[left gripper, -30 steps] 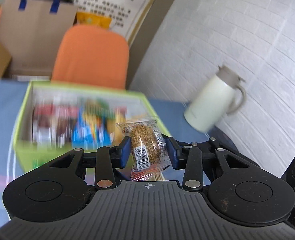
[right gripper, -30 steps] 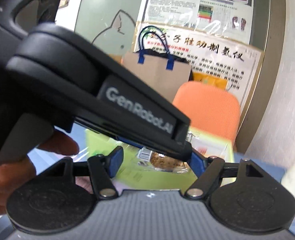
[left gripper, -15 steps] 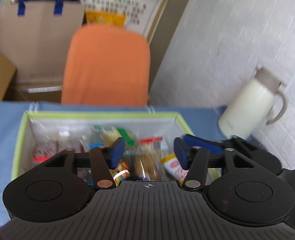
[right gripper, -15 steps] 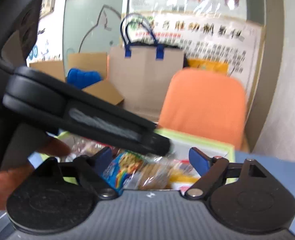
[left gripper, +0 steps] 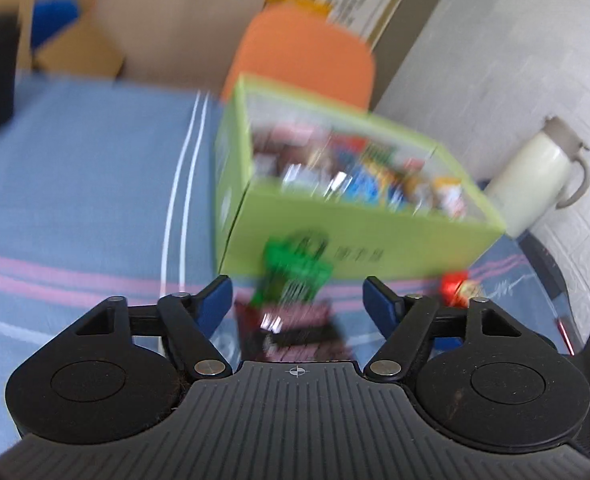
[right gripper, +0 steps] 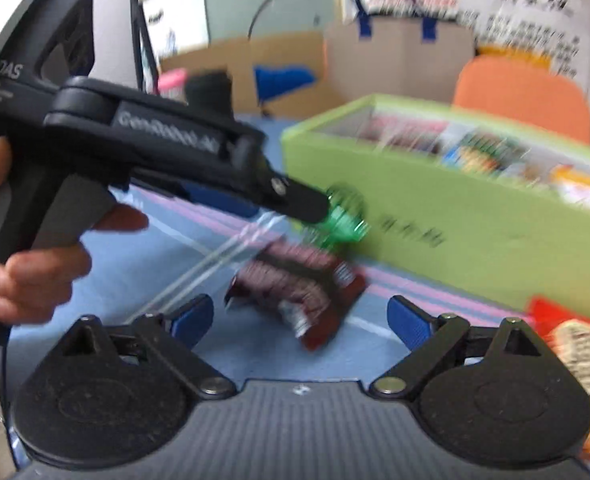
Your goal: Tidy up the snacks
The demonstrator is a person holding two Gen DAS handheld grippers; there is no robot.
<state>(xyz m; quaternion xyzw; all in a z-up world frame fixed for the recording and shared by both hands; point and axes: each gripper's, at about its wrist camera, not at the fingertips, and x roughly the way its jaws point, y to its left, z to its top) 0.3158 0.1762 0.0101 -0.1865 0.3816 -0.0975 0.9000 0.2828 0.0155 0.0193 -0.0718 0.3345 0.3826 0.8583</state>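
Both grippers, left (left gripper: 297, 296) and right (right gripper: 299, 318), gape wide and empty over the dark red packet (left gripper: 295, 330) lying near the green box (left gripper: 359, 236). Best to centre one claw on the packet before closing.

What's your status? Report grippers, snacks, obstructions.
Left gripper open, empty. Right gripper open, empty. Dark red packet and green packet on the cloth before the green box. Nothing blocking.

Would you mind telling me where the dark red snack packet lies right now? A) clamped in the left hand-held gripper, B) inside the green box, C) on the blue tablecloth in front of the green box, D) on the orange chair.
C: the dark red snack packet lies flat on the blue tablecloth in front of the green box, with both hand-held grippers open around nothing.
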